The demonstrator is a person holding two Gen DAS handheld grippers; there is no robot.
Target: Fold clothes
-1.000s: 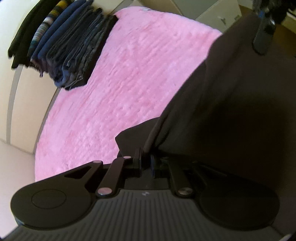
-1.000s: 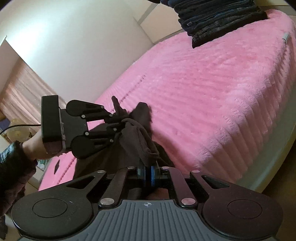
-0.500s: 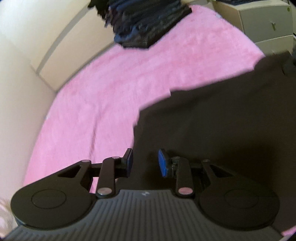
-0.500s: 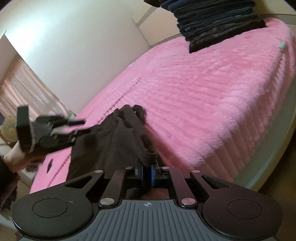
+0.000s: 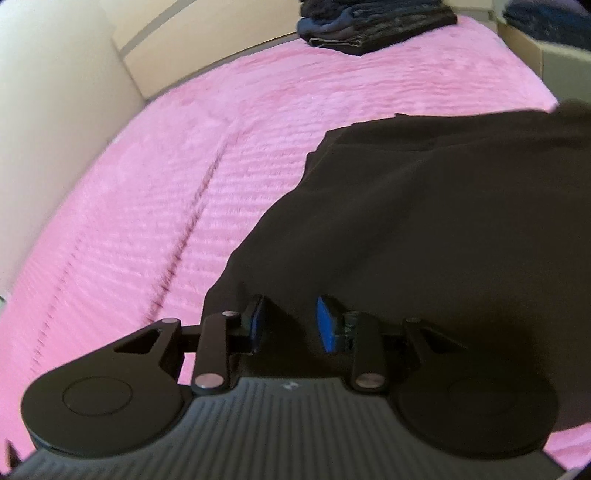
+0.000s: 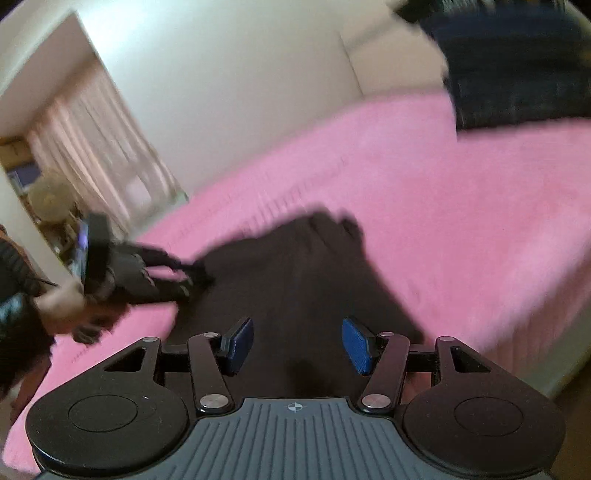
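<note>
So both grippers are empty right now. Left gripper (image 5: 291, 319) has its blue pads spread a bit with nothing pinched between them, sitting right over the near edge of the dark garment (image 5: 424, 221). Right gripper (image 6: 297, 341) is spread wider, also holding nothing, hovering over the same garment (image 6: 295, 273) from the other end.

That garment lies spread on the pink bed cover (image 5: 166, 184), not folded yet as far as I can tell. The far end looks bunched up in the right wrist view, though it's blurry.

What could go wrong: the fabric is dark and floppy, so a grab could easily catch two layers instead of one, or just pinch the fluffy cover along with it. Then the fold comes out lopsided. The garment's end nearest the right gripper also seems to sit at the bed's side edge, so a careless tug might slide it off.

Room-wise it's fine. Lots of open pink between the garment and the stack of folded clothes (image 5: 376, 22) at the far end.
</note>
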